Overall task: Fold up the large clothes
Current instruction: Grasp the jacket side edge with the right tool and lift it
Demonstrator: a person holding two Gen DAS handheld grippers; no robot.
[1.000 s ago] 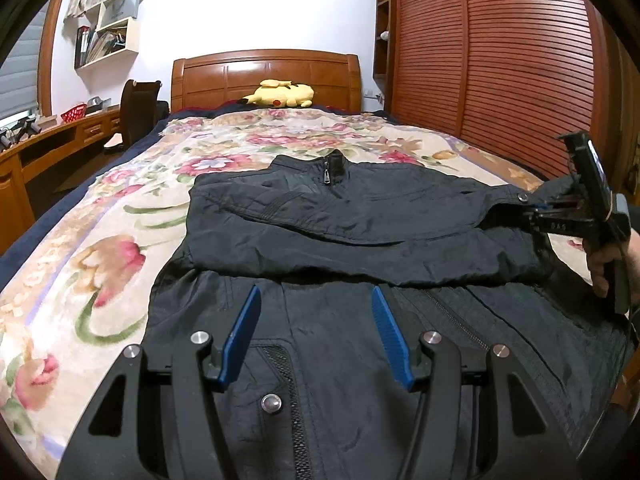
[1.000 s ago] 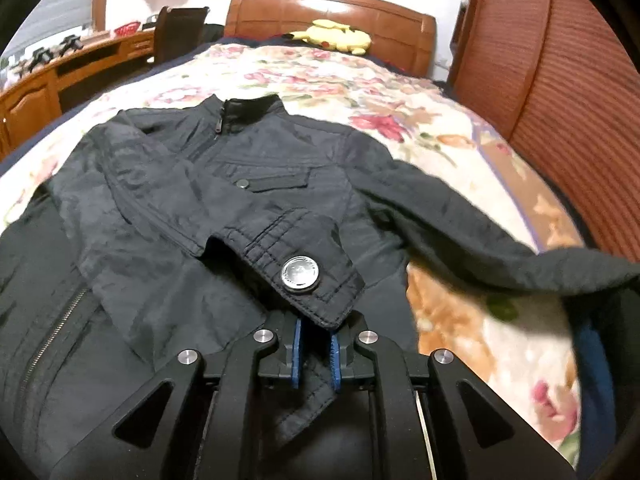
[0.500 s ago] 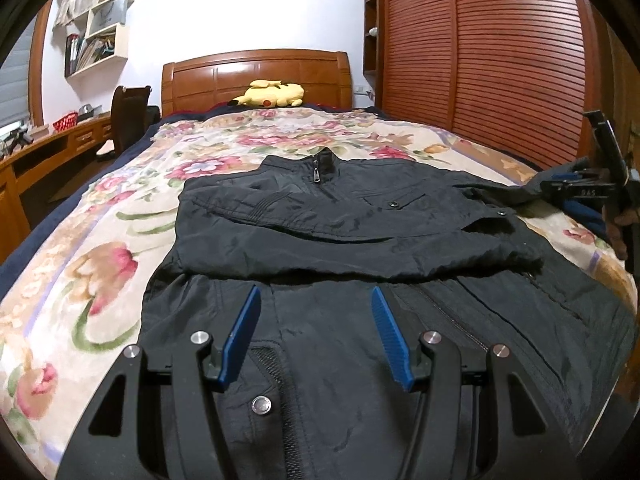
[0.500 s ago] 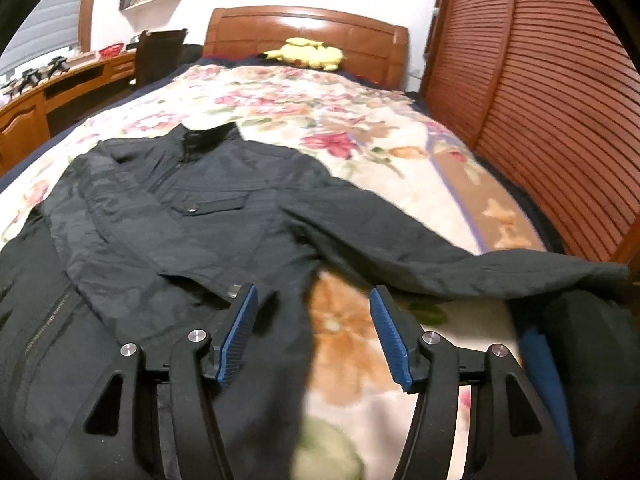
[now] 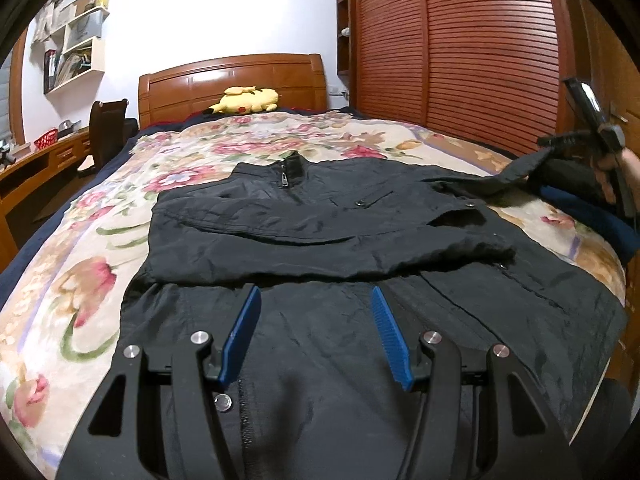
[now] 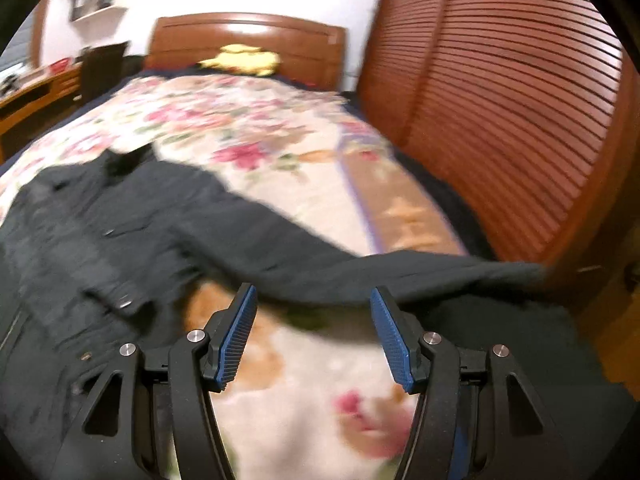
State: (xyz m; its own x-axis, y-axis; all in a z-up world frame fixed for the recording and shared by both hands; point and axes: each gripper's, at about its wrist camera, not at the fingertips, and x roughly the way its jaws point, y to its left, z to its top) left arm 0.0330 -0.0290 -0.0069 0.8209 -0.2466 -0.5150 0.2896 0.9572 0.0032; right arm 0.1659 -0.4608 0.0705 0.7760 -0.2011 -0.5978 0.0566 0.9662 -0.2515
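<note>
Left wrist view first: our left hand-held gripper (image 5: 316, 332) hangs released above the lower body of the black jacket (image 5: 320, 236), nothing between its blue pads. Our jacket lies flat on the floral bed (image 5: 80, 280), one sleeve folded across its chest, collar pointing toward the headboard (image 5: 232, 80). Beyond the jacket's far sleeve we hold the right hand-held gripper (image 6: 314, 330); its jaws have just been opening and now stand apart and empty, above bedspread just short of that stretched-out sleeve (image 6: 400, 272). Past the jacket's collar, a yellow plush toy (image 5: 244, 100) rests against the headboard. Left of the jacket, a red basket (image 5: 50, 139) sits on the table (image 5: 40, 160); we cannot tell its contents.
</note>
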